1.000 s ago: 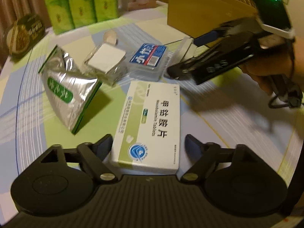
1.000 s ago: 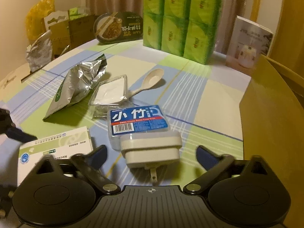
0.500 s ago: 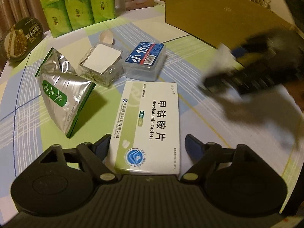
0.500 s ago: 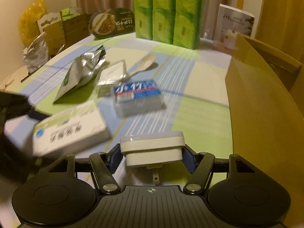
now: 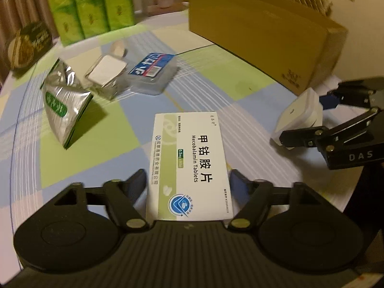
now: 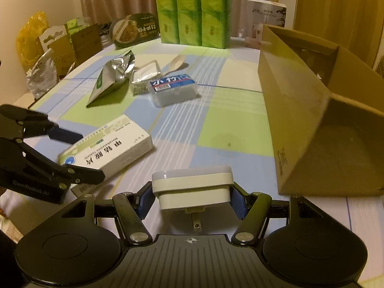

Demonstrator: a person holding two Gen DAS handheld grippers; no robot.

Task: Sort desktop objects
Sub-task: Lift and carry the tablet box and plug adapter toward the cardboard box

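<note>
The right tongs [image 6: 192,198] are squeezed onto a white plug-in charger [image 6: 193,186]. Both blue pads press on its sides, and its metal prong points back toward the handle. The charger is lifted off the table [image 6: 237,124]. From the left camera, the same charger [image 5: 300,117] shows in the right tongs [image 5: 304,120], off to the right of the left tongs and close to the near corner of the cardboard box [image 5: 276,36].

The left tongs [image 5: 188,187] sit around the near end of the white tablet box [image 5: 189,165]. One finger is on each side of it. There looks to be a thin gap on both sides, so I cannot tell if they grip it or not. The tablet box lies flat on the table.

Past the left tongs, farther out, is a clear plastic case with a blue label [image 5: 153,72]. To the left of that is a small clear tub with a white lid [image 5: 106,74], then a silver pouch [image 5: 63,103] lying on its side. A pale spoon [image 5: 118,48] is just behind the tub.

To the right of the right tongs stands the big open cardboard box [image 6: 312,120]. Far across the table is a stack of green tissue packs [image 6: 192,12].
</note>
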